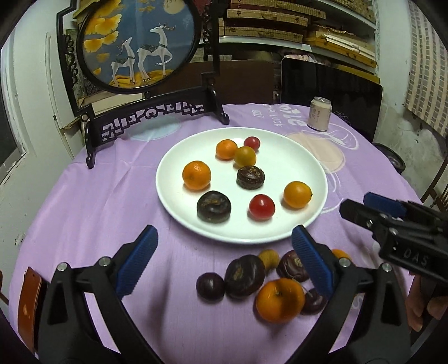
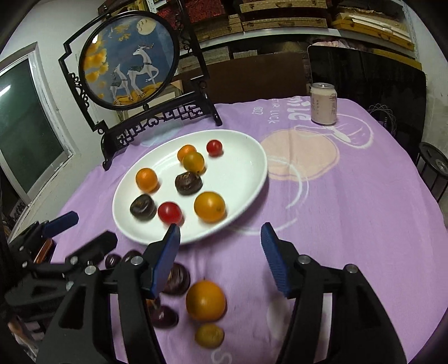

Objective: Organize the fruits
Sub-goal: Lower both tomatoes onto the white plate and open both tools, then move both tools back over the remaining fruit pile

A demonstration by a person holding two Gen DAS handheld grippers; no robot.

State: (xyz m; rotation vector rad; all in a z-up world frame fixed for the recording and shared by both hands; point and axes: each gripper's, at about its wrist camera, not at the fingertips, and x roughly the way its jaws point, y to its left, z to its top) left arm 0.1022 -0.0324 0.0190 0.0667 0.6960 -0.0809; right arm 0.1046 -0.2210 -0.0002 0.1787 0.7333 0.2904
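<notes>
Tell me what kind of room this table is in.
Probably a home storage or spare room. Shelves behind hold stacked flat boxes, a framed deer screen stands on the purple tablecloth, and a drink can sits near the white plate.

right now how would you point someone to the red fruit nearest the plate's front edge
Start at the round white ceramic plate on the purple tablecloth. Near its front edge, a small glossy red tomato-like fruit sits between a dark wrinkled brown fruit and a smooth orange-yellow fruit. The other red one lies far back.
</notes>
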